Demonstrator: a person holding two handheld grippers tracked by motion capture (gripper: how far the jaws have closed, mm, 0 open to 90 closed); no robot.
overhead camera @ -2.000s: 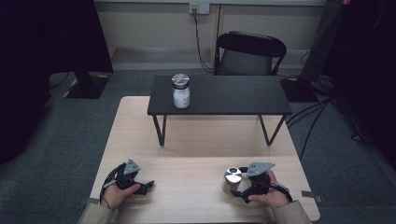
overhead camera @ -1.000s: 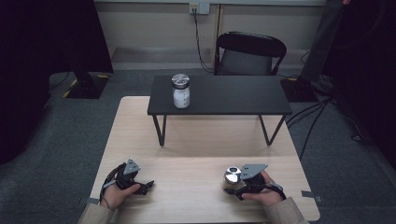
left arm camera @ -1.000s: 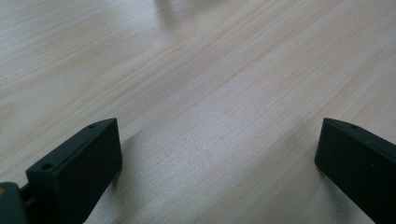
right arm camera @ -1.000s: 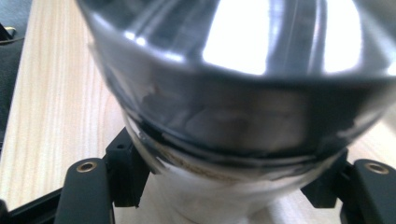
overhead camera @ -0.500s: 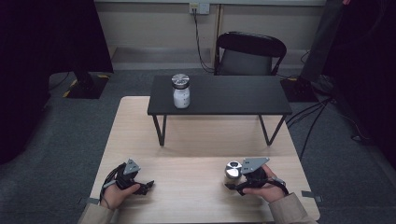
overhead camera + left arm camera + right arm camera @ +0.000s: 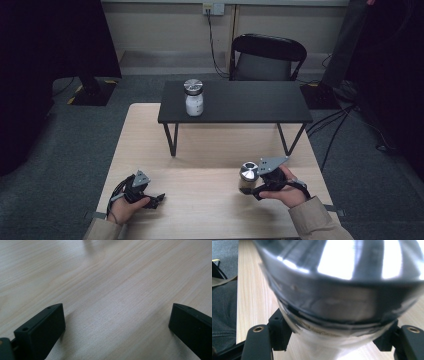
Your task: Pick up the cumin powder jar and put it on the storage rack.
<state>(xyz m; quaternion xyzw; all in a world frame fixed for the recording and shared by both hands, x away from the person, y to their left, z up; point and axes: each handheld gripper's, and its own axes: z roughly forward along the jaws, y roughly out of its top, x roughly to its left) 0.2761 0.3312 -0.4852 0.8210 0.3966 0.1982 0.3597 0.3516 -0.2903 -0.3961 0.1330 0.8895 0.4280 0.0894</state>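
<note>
Right gripper (image 6: 254,186) clamps jar (image 6: 248,177) below its metal lid near table's (image 6: 210,150) front-right edge; glass looks slick, fragile. Left gripper (image 6: 152,200) open, empty.

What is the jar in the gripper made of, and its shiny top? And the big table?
The clear jar looks like glass or plastic; I can't tell which. Its silver lid looks like polished metal, mirroring bright light. The pale table looks like matte wood, with visible grain lines.

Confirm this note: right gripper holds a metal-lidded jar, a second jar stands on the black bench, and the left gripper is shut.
Not quite: the left gripper is open, its jaws wide apart over bare table in the left gripper view. The rest stands.
</note>
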